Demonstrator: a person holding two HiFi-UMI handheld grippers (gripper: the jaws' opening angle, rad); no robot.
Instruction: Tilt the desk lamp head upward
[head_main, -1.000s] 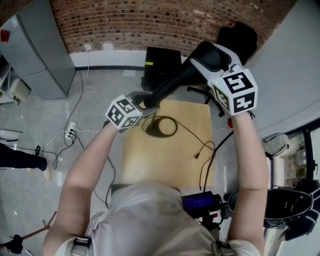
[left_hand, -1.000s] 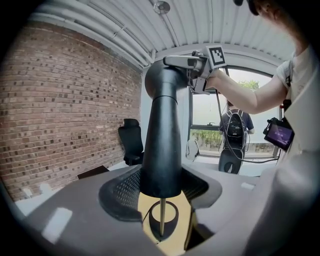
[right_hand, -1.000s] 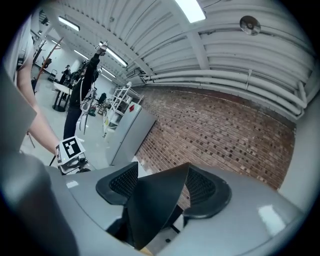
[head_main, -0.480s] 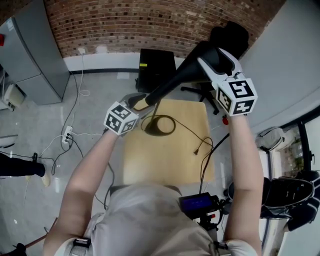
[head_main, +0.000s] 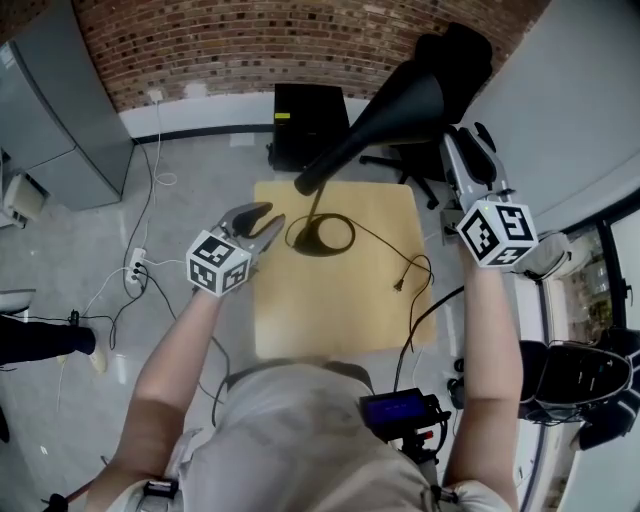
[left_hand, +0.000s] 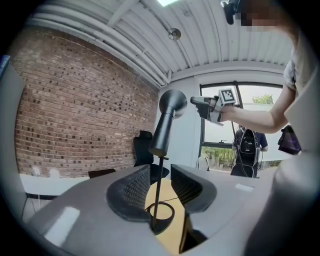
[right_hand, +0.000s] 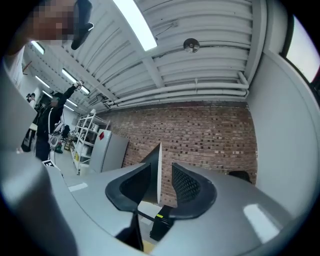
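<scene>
The black desk lamp stands on the wooden table (head_main: 340, 310), its cone head (head_main: 400, 110) tilted up on a thin stem above the ring base (head_main: 320, 235). My left gripper (head_main: 255, 222) hovers left of the base, clear of the stem. Its jaws are closing with nothing between them. From the left gripper view, the head (left_hand: 172, 105) and stem (left_hand: 158, 192) show beyond the left gripper (left_hand: 161, 180). My right gripper (head_main: 468, 160) sits just right of the head, not touching it, jaws closing and empty. The cone's rim (right_hand: 154, 170) shows past the right gripper (right_hand: 161, 181).
The lamp's cable (head_main: 400, 280) trails across the table's right side and over its edge. A black office chair (head_main: 455, 55) and a black box (head_main: 310, 125) stand behind the table. A grey cabinet (head_main: 40, 100) is at the far left. Cords lie on the floor (head_main: 140, 260).
Both grippers have come off the lamp. The left one drew back down and left from the arm, the right one moved right and down from the head. Both jaws have narrowed.
</scene>
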